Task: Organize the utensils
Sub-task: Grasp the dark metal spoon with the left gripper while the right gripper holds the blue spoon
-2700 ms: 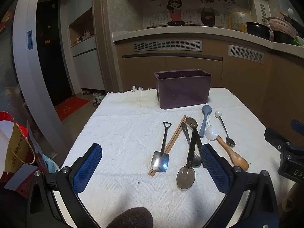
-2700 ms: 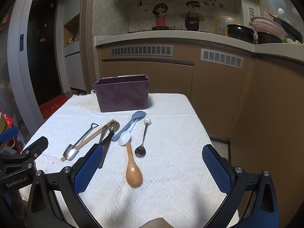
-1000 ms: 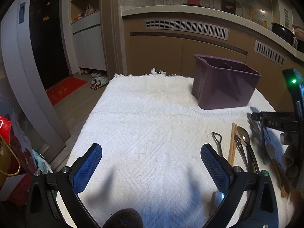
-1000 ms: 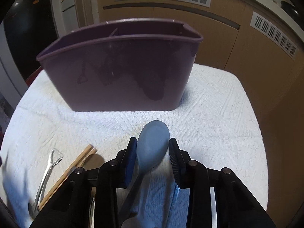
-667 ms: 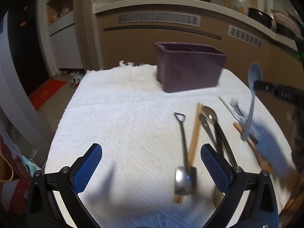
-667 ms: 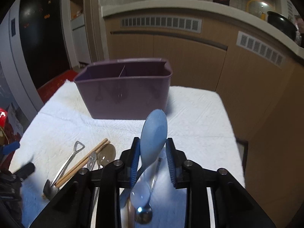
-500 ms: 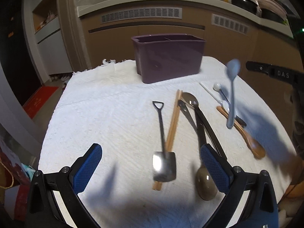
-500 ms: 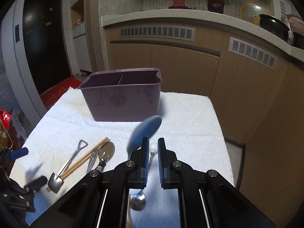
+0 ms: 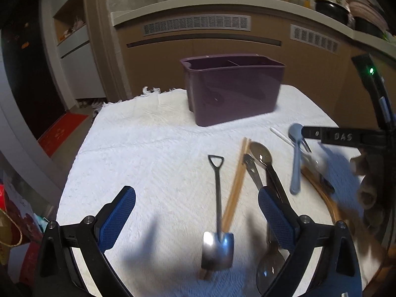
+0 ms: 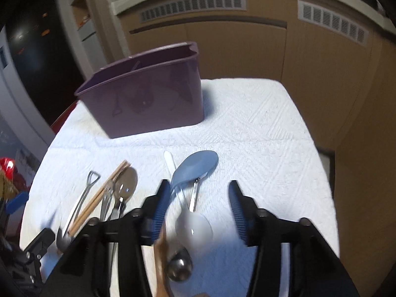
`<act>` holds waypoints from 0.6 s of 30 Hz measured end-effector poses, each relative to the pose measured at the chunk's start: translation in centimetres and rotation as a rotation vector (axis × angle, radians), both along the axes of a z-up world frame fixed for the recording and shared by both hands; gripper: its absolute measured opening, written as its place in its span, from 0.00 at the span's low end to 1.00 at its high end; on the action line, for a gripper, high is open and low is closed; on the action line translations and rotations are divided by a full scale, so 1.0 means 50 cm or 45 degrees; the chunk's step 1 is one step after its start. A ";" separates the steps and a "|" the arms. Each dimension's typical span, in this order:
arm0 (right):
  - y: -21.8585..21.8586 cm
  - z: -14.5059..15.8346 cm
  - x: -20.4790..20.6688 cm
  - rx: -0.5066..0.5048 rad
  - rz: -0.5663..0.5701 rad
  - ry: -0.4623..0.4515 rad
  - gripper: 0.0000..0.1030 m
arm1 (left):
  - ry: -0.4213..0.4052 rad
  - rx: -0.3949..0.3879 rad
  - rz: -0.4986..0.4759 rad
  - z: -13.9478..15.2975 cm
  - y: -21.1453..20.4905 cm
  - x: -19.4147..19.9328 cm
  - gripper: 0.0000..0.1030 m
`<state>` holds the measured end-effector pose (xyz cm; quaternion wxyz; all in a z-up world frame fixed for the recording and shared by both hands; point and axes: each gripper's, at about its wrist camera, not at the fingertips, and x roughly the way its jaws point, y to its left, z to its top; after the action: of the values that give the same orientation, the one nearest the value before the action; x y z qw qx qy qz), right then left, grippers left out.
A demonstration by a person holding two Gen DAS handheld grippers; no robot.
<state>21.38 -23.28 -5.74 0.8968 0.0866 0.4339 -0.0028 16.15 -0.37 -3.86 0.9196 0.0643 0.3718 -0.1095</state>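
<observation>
A purple divided utensil holder (image 9: pixel 232 89) stands at the far side of the white cloth; it also shows in the right wrist view (image 10: pixel 148 91). The blue spoon (image 10: pixel 193 168) leans against my right gripper's left finger (image 10: pixel 160 208). My right gripper (image 10: pixel 200 208) is open over the white spoon (image 10: pixel 193 225) and a metal spoon (image 10: pixel 179 264). In the left wrist view the blue spoon (image 9: pixel 295 158) hangs by the right gripper's tip. My left gripper (image 9: pixel 195 217) is open and empty above a shovel-shaped spoon (image 9: pixel 217 212), chopsticks (image 9: pixel 236 183) and dark spoons (image 9: pixel 262 158).
A wooden spoon (image 9: pixel 321 203) lies at the right of the row. The cloth-covered table (image 9: pixel 148 163) ends close on the left and right. Wooden cabinets (image 9: pixel 210 47) stand behind it. A red bag (image 9: pixel 10 227) sits on the floor at the left.
My right gripper has opened and dropped lower toward the table; the blue spoon it pinched now rests loose against its left finger. My left gripper came slightly closer to the shovel spoon.
</observation>
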 end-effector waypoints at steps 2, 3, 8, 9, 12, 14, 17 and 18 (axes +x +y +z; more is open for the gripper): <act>0.014 -0.016 0.025 -0.040 -0.046 0.031 0.61 | 0.005 -0.040 0.012 -0.002 0.010 0.010 0.95; 0.020 -0.024 0.039 -0.063 -0.066 0.057 0.61 | 0.005 -0.052 0.014 -0.004 0.014 0.013 0.95; 0.033 -0.050 0.082 -0.108 -0.128 0.120 0.63 | 0.028 -0.086 -0.018 -0.022 0.028 0.019 0.95; 0.036 -0.051 0.087 -0.118 -0.126 0.120 0.63 | 0.038 -0.096 -0.026 -0.026 0.030 0.019 0.95; 0.044 -0.049 0.097 -0.133 -0.088 0.117 0.56 | 0.072 -0.127 -0.044 -0.037 0.038 0.021 0.95; 0.051 -0.044 0.094 -0.146 -0.020 0.107 0.40 | 0.092 -0.149 -0.061 -0.040 0.040 0.020 0.95; 0.052 -0.036 0.076 -0.153 0.062 0.090 0.38 | 0.106 -0.178 -0.096 -0.037 0.033 0.016 0.95; 0.051 -0.030 0.066 -0.164 0.083 0.071 0.37 | 0.101 -0.181 -0.110 -0.032 0.028 0.013 0.95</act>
<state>24.66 -20.71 -7.25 0.8876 0.0143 0.4604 -0.0038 16.79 1.04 -5.49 0.9008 0.0105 0.3960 -0.1777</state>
